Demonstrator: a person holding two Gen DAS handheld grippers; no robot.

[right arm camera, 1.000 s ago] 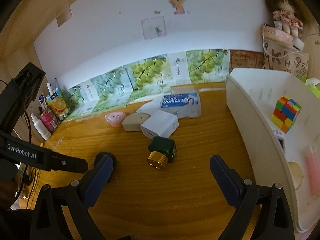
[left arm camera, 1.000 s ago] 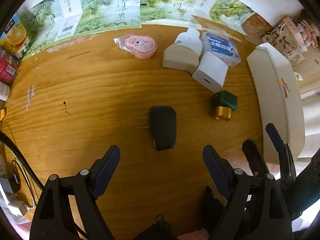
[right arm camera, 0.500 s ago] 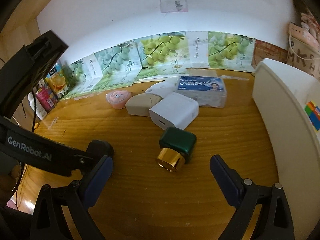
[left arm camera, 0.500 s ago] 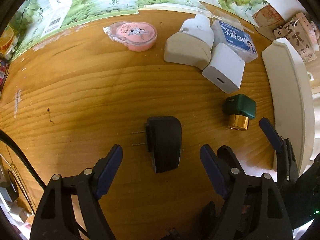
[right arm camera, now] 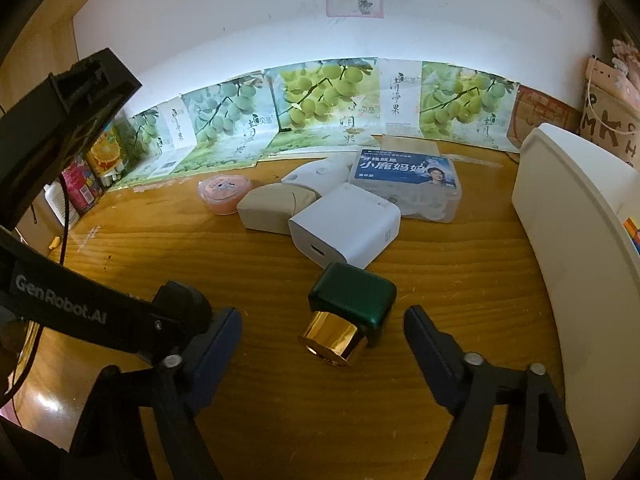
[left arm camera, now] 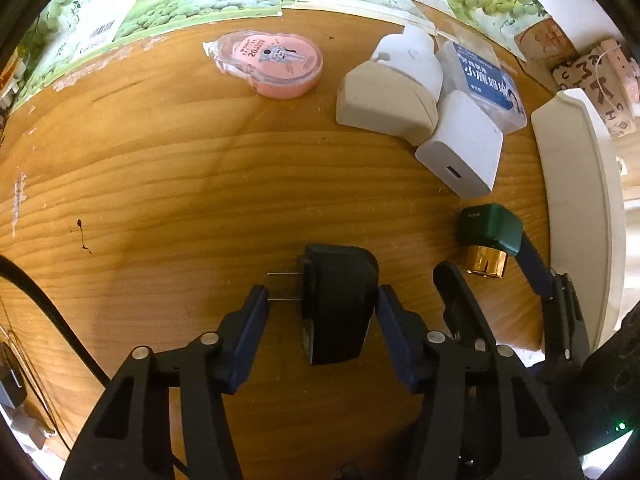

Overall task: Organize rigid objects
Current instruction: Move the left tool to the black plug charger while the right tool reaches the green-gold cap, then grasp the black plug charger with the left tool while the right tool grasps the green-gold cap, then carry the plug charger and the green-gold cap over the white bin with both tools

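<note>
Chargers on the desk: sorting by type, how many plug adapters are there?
2 clear ones: the black charger between the left hand-held gripper fingers, the white charger further back. Others may be hidden.

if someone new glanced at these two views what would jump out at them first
Probably the black plug adapter lying on the wooden desk between the open fingers of the left gripper, whose jaws have just been closing without touching it yet. Beside it, the green bottle with a gold cap lies on its side in front of the right gripper, also closing but apart from it. Behind sits a cluster led by the white charger cube.
</note>
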